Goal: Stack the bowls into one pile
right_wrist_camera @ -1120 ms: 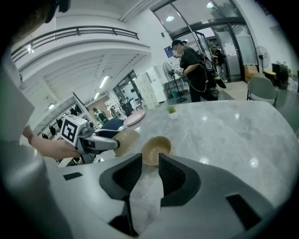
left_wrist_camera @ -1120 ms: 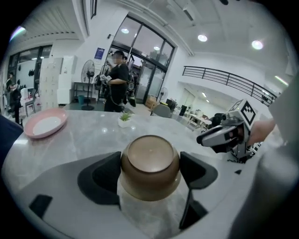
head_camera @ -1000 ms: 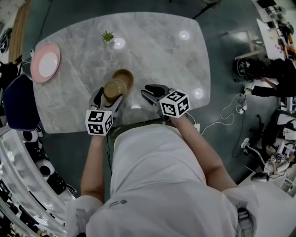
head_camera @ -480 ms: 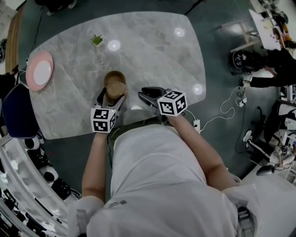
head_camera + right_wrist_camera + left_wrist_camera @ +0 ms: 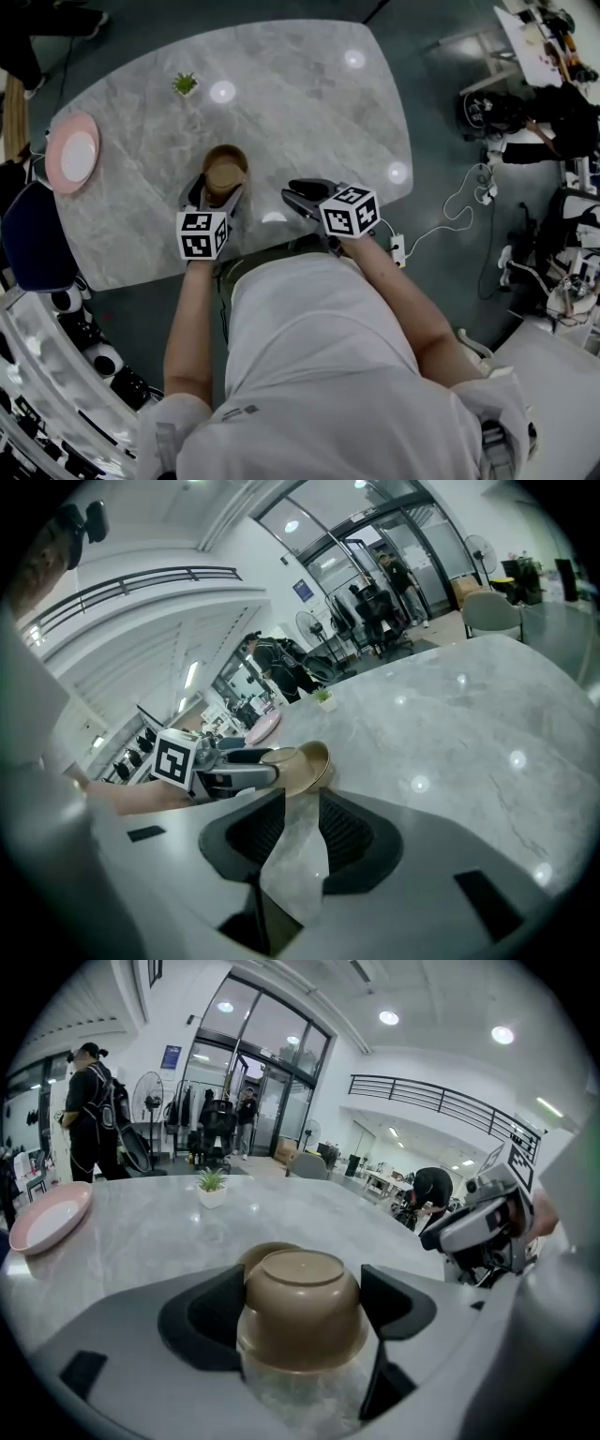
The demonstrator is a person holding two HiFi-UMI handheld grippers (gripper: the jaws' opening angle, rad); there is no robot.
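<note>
I see two brown bowls. My left gripper is shut on one brown bowl, whose flat base faces the left gripper view's camera. The held bowl sits between the two dark jaws of the left gripper. The second brown bowl rests on the marble table right behind the held one, and only its rim shows past it. My right gripper hovers open and empty over the table's near edge, to the right. In the right gripper view both bowls lie ahead of its open jaws.
A pink plate lies at the table's left end and a small potted plant stands at the back. A dark chair sits left of the table. Cables trail on the floor to the right.
My left gripper has carried its bowl forward and down, so it now overlaps the bowl on the table. The right gripper has shifted slightly and stays open.
</note>
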